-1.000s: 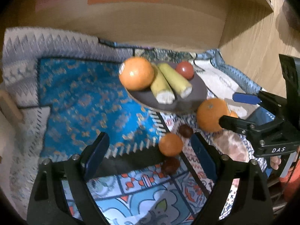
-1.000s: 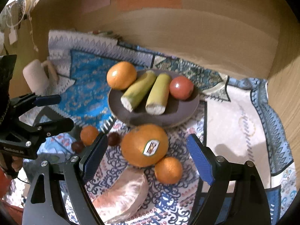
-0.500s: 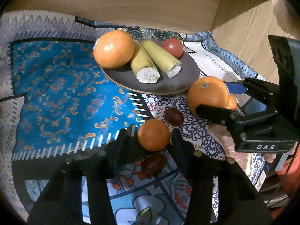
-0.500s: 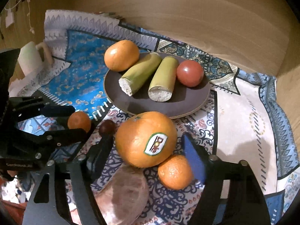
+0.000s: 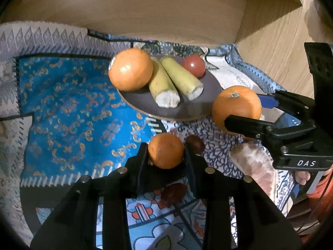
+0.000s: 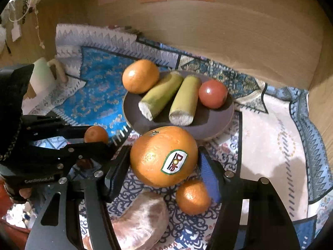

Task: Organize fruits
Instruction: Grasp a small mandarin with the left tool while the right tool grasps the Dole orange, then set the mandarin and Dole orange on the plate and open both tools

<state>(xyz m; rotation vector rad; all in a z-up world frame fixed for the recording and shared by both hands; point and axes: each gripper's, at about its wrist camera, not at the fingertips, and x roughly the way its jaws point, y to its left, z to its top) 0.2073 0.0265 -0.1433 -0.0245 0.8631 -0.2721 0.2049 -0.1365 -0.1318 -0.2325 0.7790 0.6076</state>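
glossy, dimpled peel is shining on the big orange [image 6: 160, 156], its paper sticker [image 6: 174, 161] looking smooth. the tomato [image 6: 212, 93] is gleaming; the dark plate [image 6: 210, 123] is looking matt, the cloth [image 5: 68, 108] woven, the backboard [image 6: 239, 29] smooth wood.

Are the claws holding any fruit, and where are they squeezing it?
Yes, both. The left claw pinches the small orange by its two sides. The right claw squeezes the big stickered orange across its middle, one finger on each side.
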